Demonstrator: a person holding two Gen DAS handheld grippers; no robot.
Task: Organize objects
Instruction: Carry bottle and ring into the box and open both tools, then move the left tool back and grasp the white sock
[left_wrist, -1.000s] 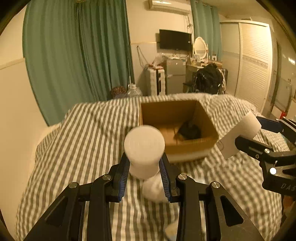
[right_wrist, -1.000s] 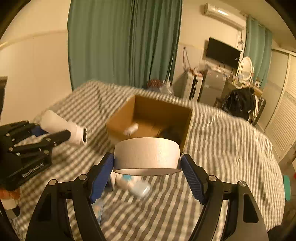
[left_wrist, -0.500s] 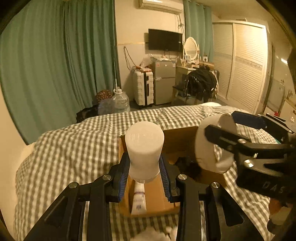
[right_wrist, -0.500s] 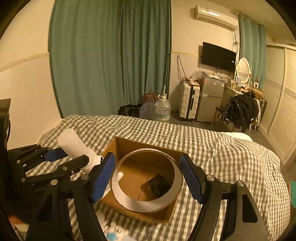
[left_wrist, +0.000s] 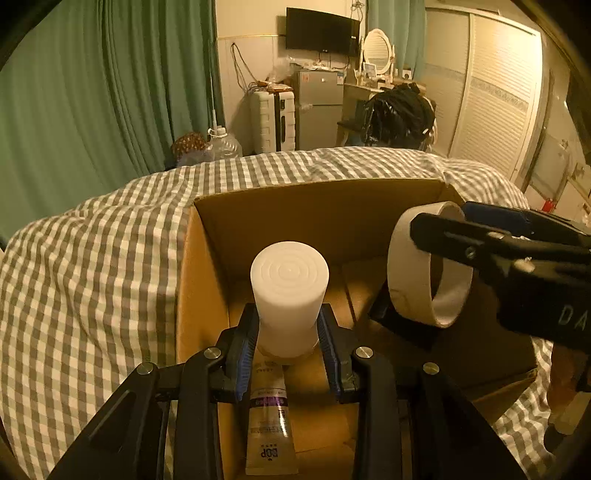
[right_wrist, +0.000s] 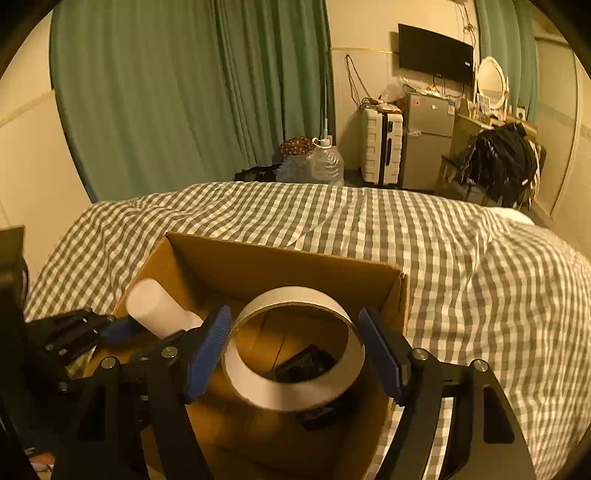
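An open cardboard box (left_wrist: 207, 258) (right_wrist: 280, 254) stands on the checked bed. My left gripper (left_wrist: 288, 328) is shut on a white cylindrical bottle (left_wrist: 288, 291) and holds it over the box's left part; it also shows in the right wrist view (right_wrist: 155, 308). My right gripper (right_wrist: 295, 350) is shut on a wide roll of tape (right_wrist: 295, 384) and holds it over the box's right part; the roll also shows in the left wrist view (left_wrist: 421, 273). A tube (left_wrist: 269, 424) and a dark object (right_wrist: 306, 363) lie on the box floor.
The grey-and-white checked bedspread (right_wrist: 461, 258) surrounds the box. Green curtains (right_wrist: 184, 92) hang behind the bed. A water jug (right_wrist: 327, 162), suitcase (right_wrist: 380, 149), small fridge (right_wrist: 428, 140) and a chair with dark clothes (right_wrist: 502, 162) stand beyond the bed's far edge.
Both grippers have moved forward and down from above the bed to over the open box, each still holding its object. The box now fills the lower part of both views.
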